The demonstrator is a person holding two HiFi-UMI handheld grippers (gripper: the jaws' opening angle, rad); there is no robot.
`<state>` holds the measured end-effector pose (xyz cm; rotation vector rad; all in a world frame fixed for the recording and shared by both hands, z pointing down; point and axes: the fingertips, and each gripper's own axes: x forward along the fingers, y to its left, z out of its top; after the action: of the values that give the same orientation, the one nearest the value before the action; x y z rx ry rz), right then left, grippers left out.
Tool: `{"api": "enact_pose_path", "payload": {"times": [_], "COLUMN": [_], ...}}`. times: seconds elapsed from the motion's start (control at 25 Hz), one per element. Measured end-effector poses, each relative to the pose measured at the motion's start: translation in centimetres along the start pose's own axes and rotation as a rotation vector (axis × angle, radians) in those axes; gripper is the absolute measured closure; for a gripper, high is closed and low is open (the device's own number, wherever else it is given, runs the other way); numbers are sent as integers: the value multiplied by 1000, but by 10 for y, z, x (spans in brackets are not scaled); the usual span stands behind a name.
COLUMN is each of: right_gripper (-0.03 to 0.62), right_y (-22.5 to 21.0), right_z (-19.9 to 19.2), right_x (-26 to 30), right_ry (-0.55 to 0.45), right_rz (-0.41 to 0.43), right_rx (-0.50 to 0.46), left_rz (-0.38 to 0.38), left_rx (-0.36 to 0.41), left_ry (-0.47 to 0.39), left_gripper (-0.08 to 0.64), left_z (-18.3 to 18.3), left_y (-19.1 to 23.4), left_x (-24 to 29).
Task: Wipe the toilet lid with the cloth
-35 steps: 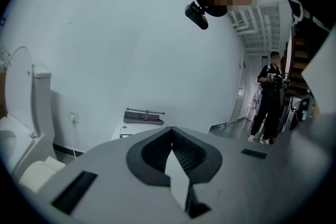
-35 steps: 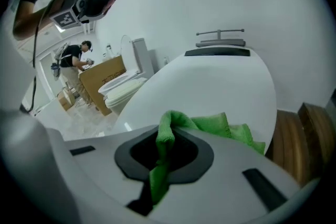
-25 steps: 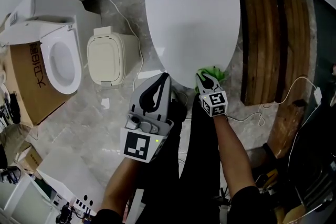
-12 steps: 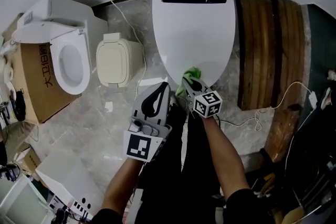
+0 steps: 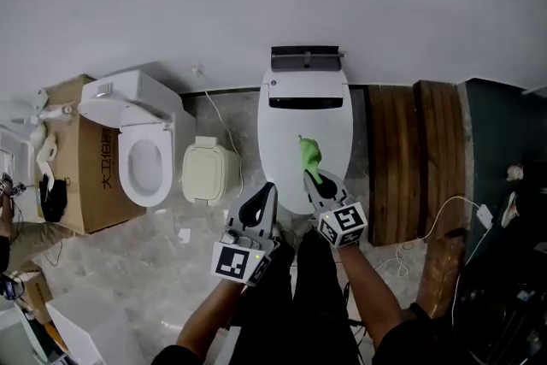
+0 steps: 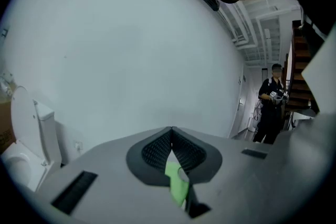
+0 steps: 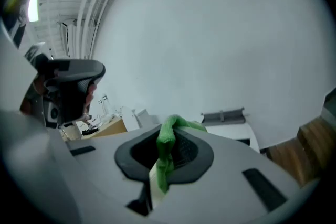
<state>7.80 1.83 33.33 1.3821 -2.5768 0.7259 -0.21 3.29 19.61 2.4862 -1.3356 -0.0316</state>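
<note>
The white toilet lid (image 5: 305, 120) lies closed below the grey wall in the head view. My right gripper (image 5: 309, 176) is held up over the lid's near end and is shut on the green cloth (image 5: 309, 156). In the right gripper view the cloth (image 7: 168, 150) is pinched between the dark pads and droops over them. My left gripper (image 5: 268, 187) hovers just left of the lid's front edge, with its jaws pressed together and nothing held (image 6: 171, 131). A bit of green shows low behind its jaws.
A second toilet (image 5: 144, 156) with its seat open rests on a cardboard box (image 5: 92, 179) at the left. A beige bin (image 5: 205, 173) stands between the two toilets. Dark wooden planks (image 5: 410, 158) lie to the right, with cables on the marble floor. A person (image 6: 272, 105) stands far off.
The head view has pulled far back and up. My right gripper has lifted the cloth off the lid's front rim, and both grippers now point up toward the wall.
</note>
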Motion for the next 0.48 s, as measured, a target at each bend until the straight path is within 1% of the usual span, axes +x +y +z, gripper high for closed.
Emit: {"api": "enact_pose_path", "payload": {"times": [0.08,0.12,0.24,0.36,0.48], "right_gripper": [561,561,561,561,561], "right_y": [8,11,12,18,27], "right_z": [53,77,137,176,200], "right_x": [-23,-35,-72,-117,-157], "right_ry": [-46,-65,-115,-173,-211], "right_rz": [-24,-41,-90,-127,-165], "right_rx": [-38,-53,-69,-48,-68], "left_rz": [5,14,31,20,19], "left_rx": [16,28,63,108,154], "left_ry": [-55,-65,-58,-106,-122], "left_gripper": [551,551,551,551,551], "left_z": [36,51,85,118,140], "left_y": [-12,-17,-37,-65,-89], "left_x": [-6,-9,-14,-26,-39]}}
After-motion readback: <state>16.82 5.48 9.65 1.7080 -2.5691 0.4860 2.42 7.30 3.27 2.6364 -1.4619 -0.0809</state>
